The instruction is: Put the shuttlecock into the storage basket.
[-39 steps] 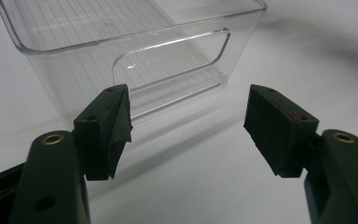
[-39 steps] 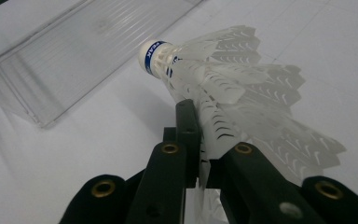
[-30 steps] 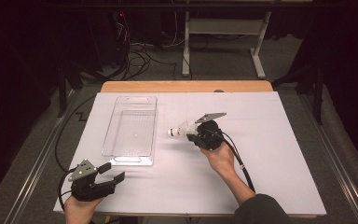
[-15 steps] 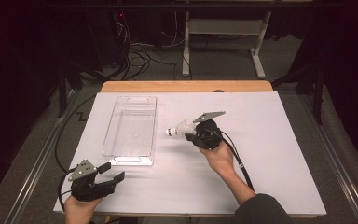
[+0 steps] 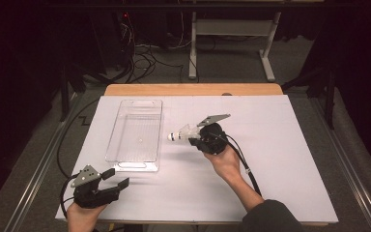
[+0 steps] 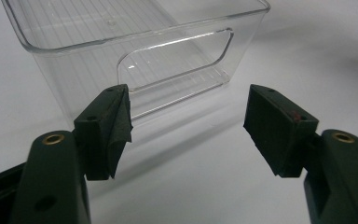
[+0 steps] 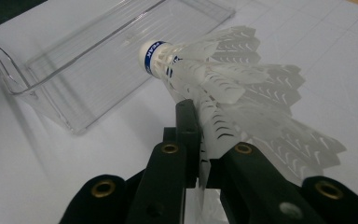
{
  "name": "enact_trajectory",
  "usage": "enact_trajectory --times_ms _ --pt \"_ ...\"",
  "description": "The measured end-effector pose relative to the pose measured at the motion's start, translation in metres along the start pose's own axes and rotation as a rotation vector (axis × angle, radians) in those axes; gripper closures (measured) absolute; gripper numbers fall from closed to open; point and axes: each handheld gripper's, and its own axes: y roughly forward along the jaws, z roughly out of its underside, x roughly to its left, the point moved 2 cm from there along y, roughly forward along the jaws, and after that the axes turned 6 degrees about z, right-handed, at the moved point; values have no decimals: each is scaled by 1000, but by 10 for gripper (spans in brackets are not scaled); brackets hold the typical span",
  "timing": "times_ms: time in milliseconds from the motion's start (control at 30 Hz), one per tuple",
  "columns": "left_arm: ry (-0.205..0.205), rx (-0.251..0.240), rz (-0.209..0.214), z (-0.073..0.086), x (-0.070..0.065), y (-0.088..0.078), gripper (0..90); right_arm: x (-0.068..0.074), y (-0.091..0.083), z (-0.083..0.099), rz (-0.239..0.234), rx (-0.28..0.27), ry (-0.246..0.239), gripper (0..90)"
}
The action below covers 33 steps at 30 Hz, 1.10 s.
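We note the right hand-held gripper (image 5: 193, 137) pinching the shuttlecock (image 7: 223, 88) by its skirt, just beside the clear bin (image 5: 135, 131), which is empty; placement seemingly pending; left hand-held gripper (image 6: 186, 130) spread, idle on the table (image 5: 290, 145).

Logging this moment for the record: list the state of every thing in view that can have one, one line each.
Left tongs: open, holding nothing, low over the table near the bin's short end.
Right tongs: shut on the shuttlecock's skirt.
Shuttlecock: held off the table, cork pointing toward the bin.
Clear plastic bin: upright on the white table, empty.
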Motion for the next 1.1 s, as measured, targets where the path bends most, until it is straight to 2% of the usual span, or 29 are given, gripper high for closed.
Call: enact_trajectory --times_ms 300,1100 --pt "-1 -1 2 0 0 0 326 1 -3 -4 1 -4 -9 892" --pt "-1 -2 2 0 0 0 326 12 -5 -23 -37 -31 -26 893"
